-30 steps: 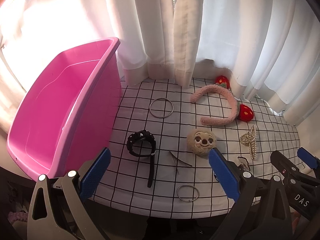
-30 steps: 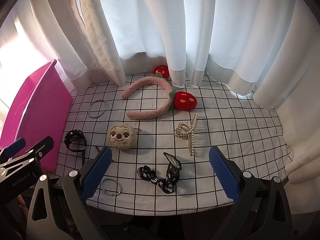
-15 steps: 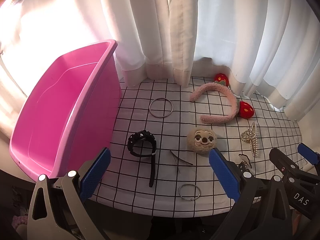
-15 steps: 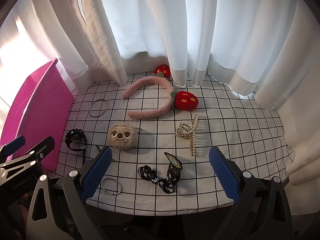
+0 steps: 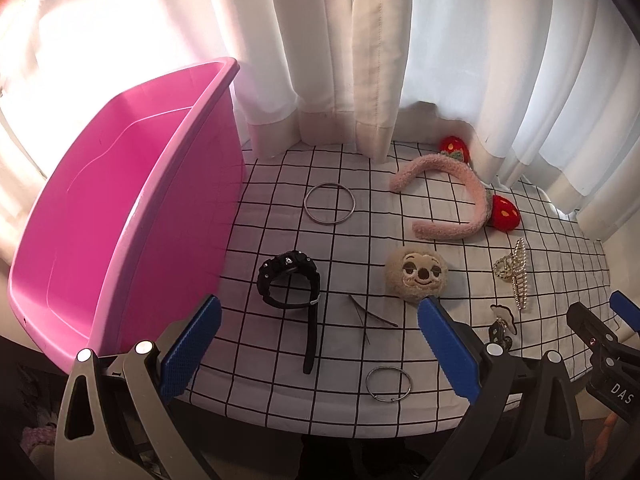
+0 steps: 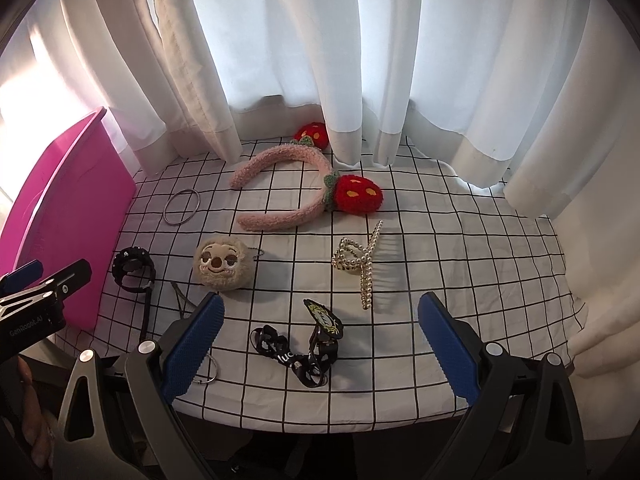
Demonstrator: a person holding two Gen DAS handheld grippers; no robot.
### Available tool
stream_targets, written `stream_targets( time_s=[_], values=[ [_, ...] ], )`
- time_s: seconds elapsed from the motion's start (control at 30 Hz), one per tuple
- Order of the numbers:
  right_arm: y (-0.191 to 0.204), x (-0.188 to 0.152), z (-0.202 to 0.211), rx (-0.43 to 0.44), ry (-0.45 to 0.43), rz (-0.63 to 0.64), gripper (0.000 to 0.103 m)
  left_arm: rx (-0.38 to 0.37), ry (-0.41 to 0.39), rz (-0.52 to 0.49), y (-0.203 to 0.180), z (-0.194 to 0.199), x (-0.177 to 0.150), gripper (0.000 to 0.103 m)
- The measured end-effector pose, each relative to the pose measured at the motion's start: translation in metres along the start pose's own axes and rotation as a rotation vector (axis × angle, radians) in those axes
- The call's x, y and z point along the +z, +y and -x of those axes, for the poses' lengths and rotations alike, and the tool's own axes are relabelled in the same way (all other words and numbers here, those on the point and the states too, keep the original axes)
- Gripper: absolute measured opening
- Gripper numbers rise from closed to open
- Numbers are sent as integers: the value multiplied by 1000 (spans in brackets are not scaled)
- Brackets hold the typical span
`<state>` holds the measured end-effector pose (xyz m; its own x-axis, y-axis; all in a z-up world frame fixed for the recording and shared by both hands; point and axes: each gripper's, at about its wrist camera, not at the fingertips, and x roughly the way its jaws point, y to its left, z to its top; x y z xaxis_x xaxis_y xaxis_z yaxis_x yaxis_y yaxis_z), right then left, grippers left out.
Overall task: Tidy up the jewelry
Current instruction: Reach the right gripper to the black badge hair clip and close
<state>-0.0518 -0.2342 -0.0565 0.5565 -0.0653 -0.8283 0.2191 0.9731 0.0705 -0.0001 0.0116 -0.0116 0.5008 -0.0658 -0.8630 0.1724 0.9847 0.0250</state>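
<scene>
On the checked cloth lie a black watch (image 5: 291, 282), a large metal bangle (image 5: 329, 208), a small key ring (image 5: 388, 383), a sloth-face plush charm (image 5: 416, 276), a pink strawberry headband (image 5: 452, 204), a pearl claw clip (image 6: 360, 263) and a black printed strap with a badge (image 6: 302, 344). A thin hairpin (image 5: 370, 314) lies between watch and plush. My left gripper (image 5: 318, 344) hangs open above the near edge by the watch strap. My right gripper (image 6: 320, 344) is open over the black strap. Neither holds anything.
An empty pink tub (image 5: 100, 236) stands at the left against the table's side. White curtains (image 6: 360, 60) hang along the back and right. The cloth-covered table (image 6: 460, 248) has bare cloth on its right half. Its front edge runs just under both grippers.
Both grippers have drawn slightly back and up, so the table items sit a little lower and smaller in view. Nothing on the cloth has moved.
</scene>
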Motion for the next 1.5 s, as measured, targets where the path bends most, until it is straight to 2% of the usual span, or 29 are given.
stream_targets(
  time_s=[0.23,0.4,0.5,0.63,0.73,0.83,1.0,1.13,1.5],
  values=[
    [-37,-20,-24,32,42,-56,93,-64,60,16,4,-33,-32,97],
    [-65,-38,-45,-4,95,-64,93,-80,123,-23,-12,-61,-63,97],
    [-77,-45,-56,19,115,-65,93,-97,137,-20,-21,-72,-74,97],
    [-70,-45,-70,65,135,-19,93,-92,139,-17,-33,-84,-85,97],
    [-54,-47,-83,113,165,18,93,-87,134,-5,-36,-90,-92,97],
    [-36,-49,-99,126,198,44,93,-94,136,15,-33,-93,-100,97],
    [-22,-55,-126,98,244,47,92,-96,144,63,-26,-102,-111,97],
    [-18,-57,-138,87,248,54,92,-98,153,76,-27,-108,-116,97],
    [-30,-57,-145,112,226,52,92,-119,105,-41,-66,-110,-117,97]
  ],
)
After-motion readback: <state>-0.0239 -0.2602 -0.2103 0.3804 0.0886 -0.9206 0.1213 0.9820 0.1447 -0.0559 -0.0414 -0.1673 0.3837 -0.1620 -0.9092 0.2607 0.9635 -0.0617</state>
